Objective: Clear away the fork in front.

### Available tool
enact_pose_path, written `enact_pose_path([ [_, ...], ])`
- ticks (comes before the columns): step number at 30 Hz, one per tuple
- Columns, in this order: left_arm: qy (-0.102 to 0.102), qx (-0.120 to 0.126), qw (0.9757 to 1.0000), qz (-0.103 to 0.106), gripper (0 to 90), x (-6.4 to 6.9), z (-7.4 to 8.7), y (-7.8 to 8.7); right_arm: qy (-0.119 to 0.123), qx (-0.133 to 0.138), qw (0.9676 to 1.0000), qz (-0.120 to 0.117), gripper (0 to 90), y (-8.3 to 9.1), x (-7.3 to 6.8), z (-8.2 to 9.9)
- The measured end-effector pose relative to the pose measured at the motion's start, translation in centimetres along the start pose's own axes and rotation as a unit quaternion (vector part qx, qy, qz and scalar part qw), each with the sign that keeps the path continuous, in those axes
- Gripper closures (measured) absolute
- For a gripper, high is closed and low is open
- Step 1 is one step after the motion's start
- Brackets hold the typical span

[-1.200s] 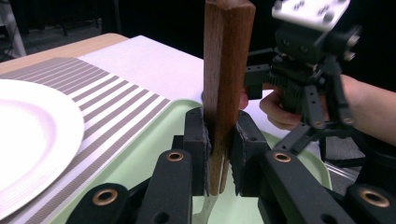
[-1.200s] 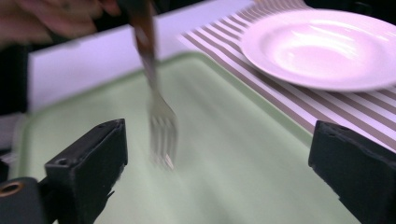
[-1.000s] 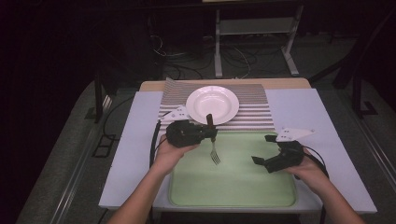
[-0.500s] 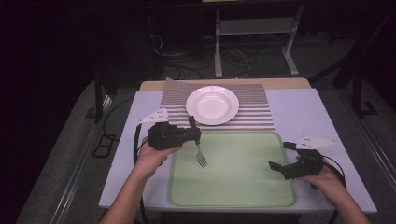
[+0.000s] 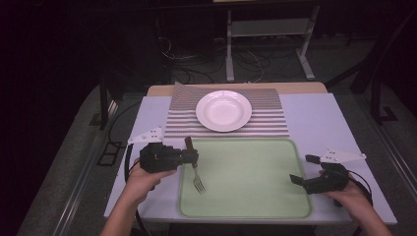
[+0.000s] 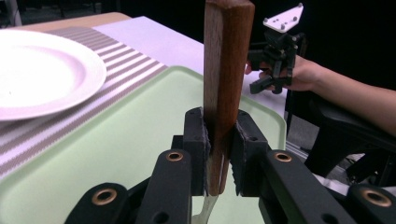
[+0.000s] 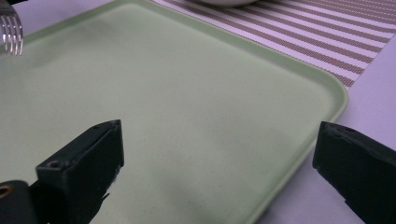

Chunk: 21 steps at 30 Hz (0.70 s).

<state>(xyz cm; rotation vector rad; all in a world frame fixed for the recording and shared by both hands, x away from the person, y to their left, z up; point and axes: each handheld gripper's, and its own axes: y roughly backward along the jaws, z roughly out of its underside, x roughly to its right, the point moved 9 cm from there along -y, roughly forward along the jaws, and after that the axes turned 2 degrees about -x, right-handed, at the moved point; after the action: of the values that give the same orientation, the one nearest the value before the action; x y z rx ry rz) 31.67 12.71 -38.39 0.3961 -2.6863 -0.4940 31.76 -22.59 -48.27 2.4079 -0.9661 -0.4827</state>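
Note:
A fork (image 5: 196, 174) with a brown wooden handle (image 6: 226, 65) and metal tines hangs over the left edge of the pale green tray (image 5: 246, 196). My left gripper (image 5: 191, 156) is shut on that handle, and its jaws clamp the wood from both sides (image 6: 219, 154). The fork's tines (image 7: 11, 32) show at the far corner in the right gripper view. My right gripper (image 5: 304, 169) stands open at the tray's right edge (image 7: 299, 149), nothing between its jaws. The right gripper (image 6: 271, 65) also shows far off in the left gripper view.
A white plate (image 5: 223, 110) sits on a striped placemat (image 5: 268, 120) behind the tray, both on a white tabletop (image 5: 319, 123). Plate (image 6: 42, 77) and placemat lie to the left in the left gripper view. Dark floor, cables and a metal stand surround the table.
My left gripper has carried the fork leftward and toward the person, from the tray's back middle to its left edge. My right gripper has pulled back to the right, off the tray.

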Motion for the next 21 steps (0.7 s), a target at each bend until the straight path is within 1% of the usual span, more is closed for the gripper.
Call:
enact_pose_path([
  [1,0.000,0.000,1.0000,0.000,77.0,0.0,0.0,0.0,0.000,0.000,1.0000,0.000,2.1,0.0,0.0,0.0],
  [3,0.004,-0.007,1.0000,-0.001,77.0,-0.1,0.7,0.1,-0.001,-0.002,1.0000,-0.001,2.1,-0.1,0.0,0.0],
  [6,0.007,-0.011,0.9999,-0.005,76.9,-0.3,0.9,0.0,0.000,-0.002,1.0000,-0.001,2.2,-0.2,0.0,0.0],
  [9,0.002,-0.017,0.9998,-0.010,76.6,-0.4,1.1,-0.3,-0.001,-0.001,1.0000,-0.005,2.2,-0.3,-0.1,-0.1],
  [10,-0.001,-0.024,0.9996,-0.013,76.6,-0.4,1.3,-0.6,0.001,-0.001,1.0000,-0.006,2.2,-0.3,-0.2,-0.1],
  [13,0.000,-0.020,0.9997,-0.011,76.5,-0.4,1.2,-0.8,0.002,-0.002,1.0000,-0.006,2.2,-0.3,-0.2,-0.1],
  [14,-0.005,-0.020,0.9997,-0.016,76.3,-0.6,1.2,-1.0,0.001,-0.001,1.0000,-0.007,2.2,-0.3,-0.2,-0.1],
  [15,-0.005,-0.020,0.9997,-0.016,76.1,-0.6,1.2,-1.0,0.001,-0.001,1.0000,-0.007,2.2,-0.3,-0.2,-0.1],
  [16,-0.012,-0.021,0.9995,-0.020,75.7,-0.9,1.1,-1.3,0.001,-0.001,1.0000,-0.008,2.2,-0.3,-0.2,-0.1],
  [17,-0.012,-0.021,0.9995,-0.020,75.5,-0.9,1.1,-1.3,0.002,-0.001,1.0000,-0.008,2.2,-0.3,-0.2,-0.1],
  [18,-0.014,-0.024,0.9993,-0.026,75.4,-1.4,1.0,-1.8,0.002,-0.001,1.0000,-0.009,2.2,-0.4,-0.3,-0.2],
  [19,-0.014,-0.024,0.9993,-0.026,75.2,-1.4,1.0,-1.8,0.002,-0.002,0.9999,-0.010,2.3,-0.5,-0.3,-0.2],
  [20,-0.016,-0.029,0.9990,-0.031,75.1,-2.0,0.9,-2.3,0.002,-0.003,0.9999,-0.010,2.2,-0.5,-0.3,-0.2],
  [21,-0.016,-0.029,0.9990,-0.031,75.1,-2.0,0.9,-2.3,0.002,-0.003,0.9999,-0.010,2.2,-0.5,-0.3,-0.2],
])
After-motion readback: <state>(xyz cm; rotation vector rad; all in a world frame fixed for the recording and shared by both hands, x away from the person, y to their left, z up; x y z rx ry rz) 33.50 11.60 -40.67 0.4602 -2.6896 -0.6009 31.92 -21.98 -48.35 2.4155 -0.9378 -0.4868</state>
